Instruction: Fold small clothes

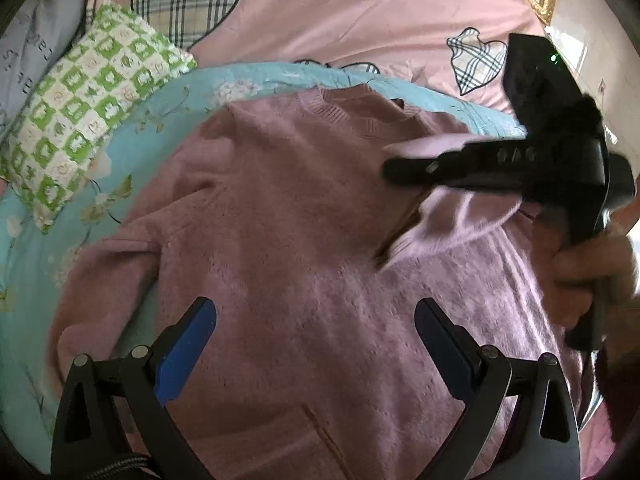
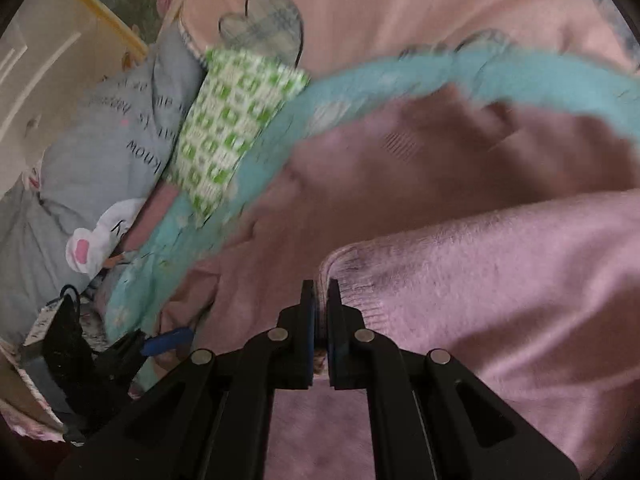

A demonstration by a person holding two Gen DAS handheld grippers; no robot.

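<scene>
Nearest in the left wrist view, the left hand-held gripper (image 1: 316, 336) hangs with its blue-padded jaws spread wide and nothing between them, poised over the lower body of the pink sweater (image 1: 280, 240), likely ready to pin or take the hem once the fold calls for it. The sweater lies spread flat, front up, on a light blue flowered quilt (image 1: 72, 216) on the bed, its neckline at the far edge and its left sleeve trailing toward the near left. Farther in and to the right, the right hand-held gripper (image 1: 404, 170) has its jaws pressed together on the cuff of the sleeve (image 2: 460, 272), which it carries raised above the chest of the sweater; the right wrist view shows the ribbed cuff pinched between the pads. Holding the cuff in this way suggests the sleeve is being brought inward across the body as a first fold, with the other sleeve not yet folded. Beyond the quilt, at the far left, rests a green checked pillow (image 1: 88, 108), and behind it stretches a pink bedcover with plaid hearts (image 1: 340, 12).
</scene>
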